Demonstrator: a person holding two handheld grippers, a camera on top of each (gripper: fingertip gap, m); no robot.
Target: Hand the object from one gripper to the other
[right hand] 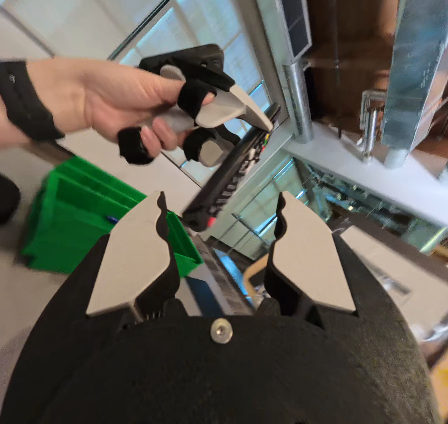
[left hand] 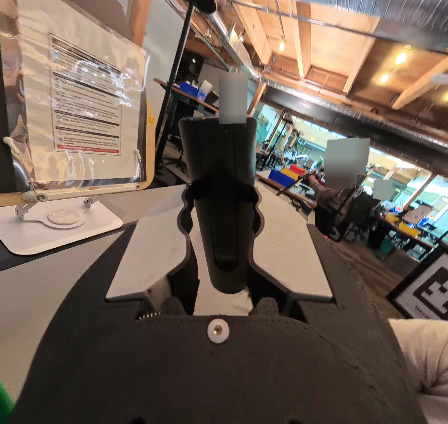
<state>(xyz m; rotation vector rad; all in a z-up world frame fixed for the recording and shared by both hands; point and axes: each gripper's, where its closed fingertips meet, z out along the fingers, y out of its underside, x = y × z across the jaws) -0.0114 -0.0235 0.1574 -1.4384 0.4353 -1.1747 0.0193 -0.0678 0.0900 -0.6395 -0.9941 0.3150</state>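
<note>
Right wrist view shows the right tool (right hand: 221, 208) spread and empty just below the remote control (right hand: 228, 182) that the left tool (right hand: 265, 121) pinches near one end, so a hasty closing could miss it, or an early release could drop it.

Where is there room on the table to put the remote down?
Bare white table shows in front of the green bin, in the right wrist view. In the left wrist view, bare table lies between the stand's white base and the left hand-held gripper holding the remote. The stand crowds the area behind it.
</note>
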